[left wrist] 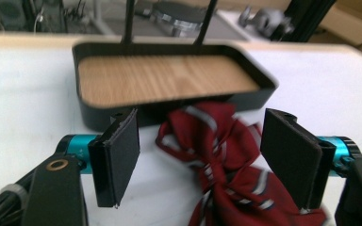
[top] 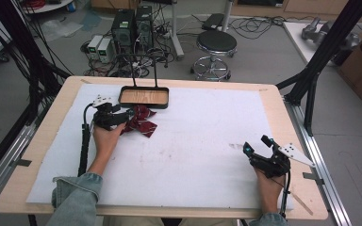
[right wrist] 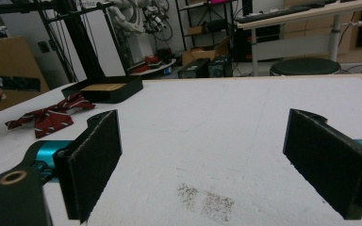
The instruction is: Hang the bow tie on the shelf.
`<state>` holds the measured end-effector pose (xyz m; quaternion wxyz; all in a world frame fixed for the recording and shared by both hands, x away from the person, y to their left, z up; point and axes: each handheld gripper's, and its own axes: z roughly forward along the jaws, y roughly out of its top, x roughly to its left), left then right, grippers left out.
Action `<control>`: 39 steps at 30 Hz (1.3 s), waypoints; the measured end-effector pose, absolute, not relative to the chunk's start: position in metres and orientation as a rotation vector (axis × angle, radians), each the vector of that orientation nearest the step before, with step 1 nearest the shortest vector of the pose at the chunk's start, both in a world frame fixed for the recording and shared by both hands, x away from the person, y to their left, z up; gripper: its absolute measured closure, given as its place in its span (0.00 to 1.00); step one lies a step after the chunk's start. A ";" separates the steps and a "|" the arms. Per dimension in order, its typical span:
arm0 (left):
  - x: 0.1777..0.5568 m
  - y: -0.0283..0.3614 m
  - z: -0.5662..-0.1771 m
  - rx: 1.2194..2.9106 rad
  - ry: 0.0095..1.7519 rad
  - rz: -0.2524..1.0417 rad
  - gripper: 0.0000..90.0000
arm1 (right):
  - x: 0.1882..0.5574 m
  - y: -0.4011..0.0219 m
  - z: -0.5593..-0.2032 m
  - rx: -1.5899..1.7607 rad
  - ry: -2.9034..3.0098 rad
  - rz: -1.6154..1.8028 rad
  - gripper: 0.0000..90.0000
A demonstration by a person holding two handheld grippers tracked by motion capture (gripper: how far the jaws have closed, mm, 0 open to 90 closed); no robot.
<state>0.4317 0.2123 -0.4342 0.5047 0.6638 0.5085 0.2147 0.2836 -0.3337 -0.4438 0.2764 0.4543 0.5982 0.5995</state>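
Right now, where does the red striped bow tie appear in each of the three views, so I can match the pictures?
High view: the bow tie lies upper left of centre, just below the black tray, beside the left gripper.
Left gripper view: the bow tie is lower centre, between the open jaws, touching the tray.
Right gripper view: the bow tie is far left, in front of the tray.
Shared landmark: the black tray with its wooden floor.

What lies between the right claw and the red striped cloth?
In the high view, bare white table cover lies between the right claw and the red striped cloth, apart from a faint smudge.
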 end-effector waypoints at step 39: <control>0.436 0.205 -0.414 1.752 1.184 0.477 0.85 | 0.284 -0.333 -0.444 1.222 1.609 1.607 0.13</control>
